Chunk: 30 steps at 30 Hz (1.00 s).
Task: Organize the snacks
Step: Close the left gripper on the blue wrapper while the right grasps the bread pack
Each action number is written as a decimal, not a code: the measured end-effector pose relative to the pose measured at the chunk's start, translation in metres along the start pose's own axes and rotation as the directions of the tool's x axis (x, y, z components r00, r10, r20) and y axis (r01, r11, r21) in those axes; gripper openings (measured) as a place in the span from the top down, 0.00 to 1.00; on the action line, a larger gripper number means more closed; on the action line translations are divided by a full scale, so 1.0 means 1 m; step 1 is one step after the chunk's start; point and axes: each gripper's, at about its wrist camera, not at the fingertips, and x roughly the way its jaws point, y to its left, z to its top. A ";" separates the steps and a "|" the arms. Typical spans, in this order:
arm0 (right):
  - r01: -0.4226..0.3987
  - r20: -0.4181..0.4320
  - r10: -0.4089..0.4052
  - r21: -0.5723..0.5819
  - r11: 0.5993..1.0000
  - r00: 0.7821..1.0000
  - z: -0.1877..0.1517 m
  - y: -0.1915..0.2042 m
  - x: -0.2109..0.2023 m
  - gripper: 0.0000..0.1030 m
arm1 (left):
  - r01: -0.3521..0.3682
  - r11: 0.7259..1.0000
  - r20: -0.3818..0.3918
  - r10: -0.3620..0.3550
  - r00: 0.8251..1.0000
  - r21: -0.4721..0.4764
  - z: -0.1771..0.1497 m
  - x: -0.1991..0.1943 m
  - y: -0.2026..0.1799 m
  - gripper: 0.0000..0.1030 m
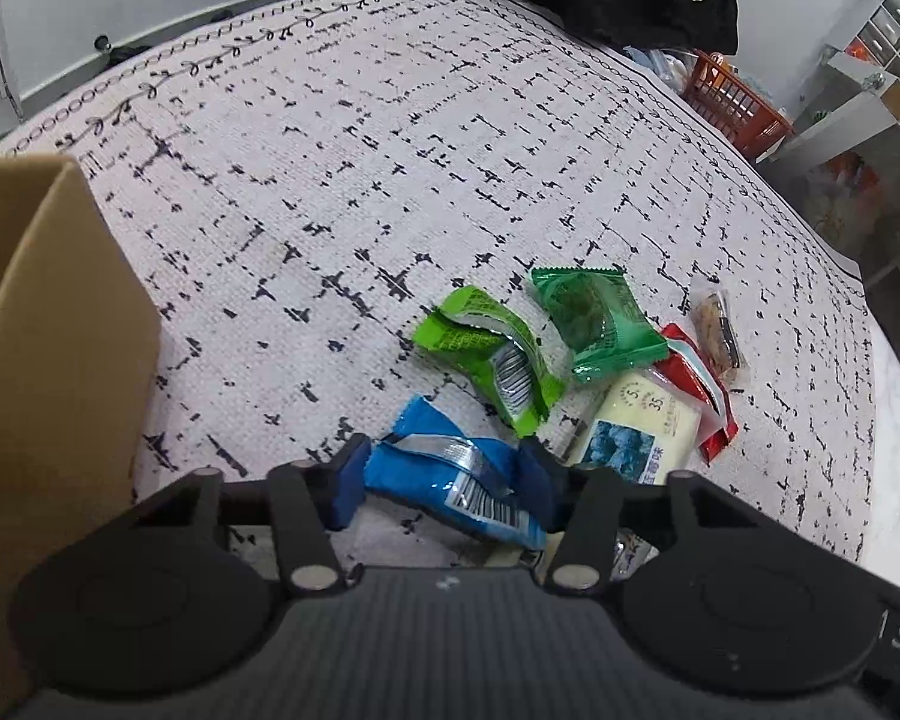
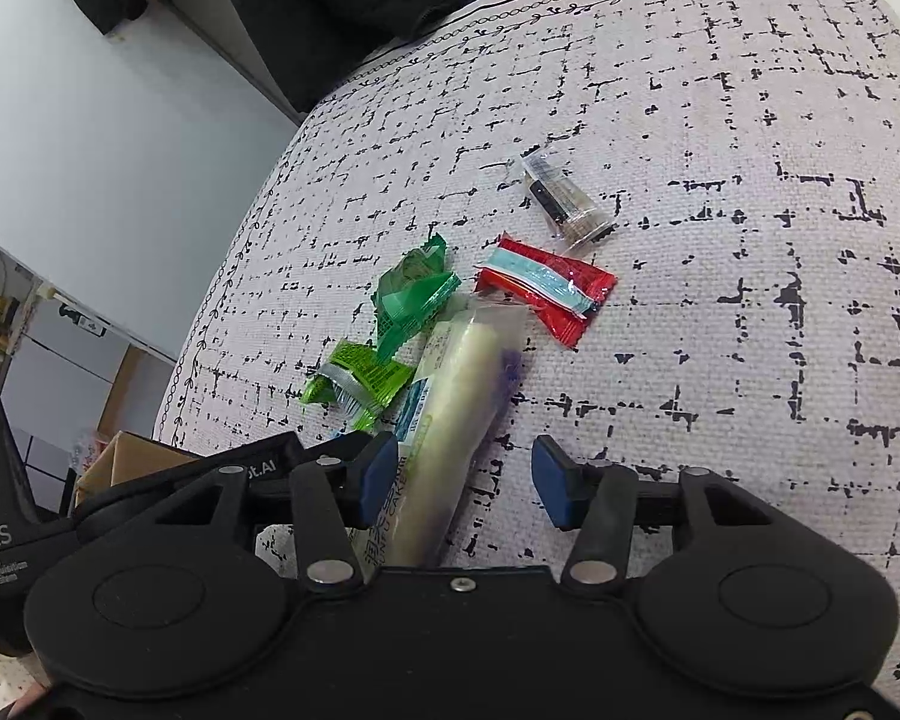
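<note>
**Pick-up of blue packet in hand, cardboard box to the left**

Left wrist view. Blue packet (image 1: 450, 480) between the two blue pads of the left hand-held gripper (image 1: 444, 480), pads touching or all but touching either end; closed on it, by the look of things, though lift off the patterned surface (image 1: 330, 180) cannot be confirmed. Long axis of the packet across the jaws, tilted so that the barcode end sits lower right and nearer the camera, seam side up. Light green packet (image 1: 492, 354) just beyond, long axis running from upper left to lower right. Dark green packet (image 1: 600, 324) beside it, overlapping a pale cake bar (image 1: 636, 426); red packet (image 1: 708, 390) and clear-wrapped brown bar (image 1: 717, 330) further right. Open cardboard box (image 1: 48, 312) at the left edge, probably the place for the snacks. Step judged: grasp of the first snack. Next move likely a lift and a swing left over the box rim, with a firm enough grip on a slippery, crinkled wrapper.

Right wrist view. Right hand-held gripper (image 2: 465, 480) wide open, holding nothing. Cake bar (image 2: 456, 402) lying partly between the pads, nearer the left one, long axis pointing away and slightly right. Red packet (image 2: 546, 288) and clear-wrapped bar (image 2: 564, 198) well ahead, apart from each other. Next here, probably: centre over the cake bar, then close across its narrow width.
</note>
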 end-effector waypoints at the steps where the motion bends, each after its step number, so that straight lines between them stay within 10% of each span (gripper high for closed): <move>1: 0.000 0.001 0.000 -0.001 1.000 1.000 0.000 0.000 0.000 0.51 | -0.004 1.000 0.001 0.004 1.000 0.002 0.000 -0.001 0.000 0.56; 20: -0.024 -0.013 0.024 0.006 1.000 1.000 0.005 0.015 0.024 0.51 | -0.019 1.000 -0.035 0.018 0.999 -0.022 -0.007 -0.015 0.008 0.63; 24: 0.008 -0.019 -0.009 -0.029 1.000 1.000 0.004 0.013 0.022 0.72 | -0.002 1.000 -0.051 0.001 0.999 -0.014 -0.011 -0.018 0.005 0.63; 30: 0.010 -0.019 -0.011 -0.052 0.999 1.000 -0.001 0.017 0.007 0.77 | 0.011 1.000 -0.036 -0.012 0.999 -0.014 -0.015 -0.033 0.005 0.63</move>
